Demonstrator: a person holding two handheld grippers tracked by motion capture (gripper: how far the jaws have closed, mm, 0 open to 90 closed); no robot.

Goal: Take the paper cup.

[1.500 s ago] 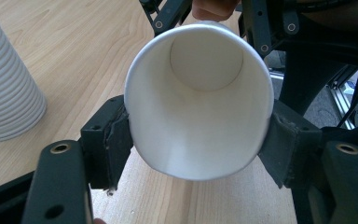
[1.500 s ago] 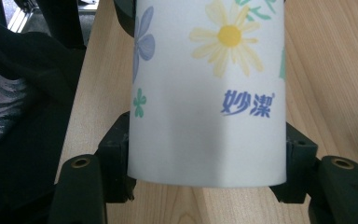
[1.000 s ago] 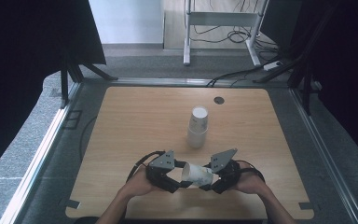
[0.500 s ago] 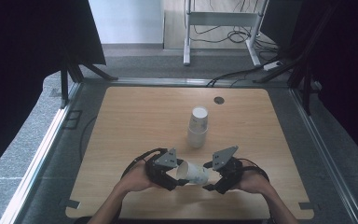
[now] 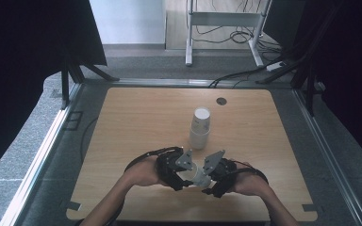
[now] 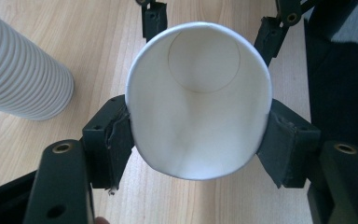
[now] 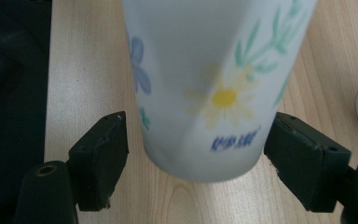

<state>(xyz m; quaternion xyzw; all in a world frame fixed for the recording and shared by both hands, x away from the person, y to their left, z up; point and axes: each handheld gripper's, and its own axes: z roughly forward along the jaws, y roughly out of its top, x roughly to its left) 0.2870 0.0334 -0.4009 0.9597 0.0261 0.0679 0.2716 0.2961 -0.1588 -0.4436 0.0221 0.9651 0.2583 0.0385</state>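
At the table's six o'clock edge, the left gripper (image 5: 185, 175) is clamped on the mouth of a single paper cup (image 5: 199, 175), while the right gripper (image 5: 210, 180) has just been opening, its pads clear of the cup's base between them. The handover looks done; at twelve o'clock from the hands, the cup stack (image 5: 200, 128) probably awaits it.

A lab-type recording setup is suggested, not a home. A bare wooden table (image 5: 141, 117) w/ a cable grommet (image 5: 221, 100) is fenced by black curtains (image 5: 23, 56) on both sides and by metal rails (image 5: 37, 160) along the edges. Grey carpet flooring (image 5: 136, 61) is seen beyond, plus a white metal stand (image 5: 221, 19) w/ loose cables (image 5: 238, 75) trailing across the floor.
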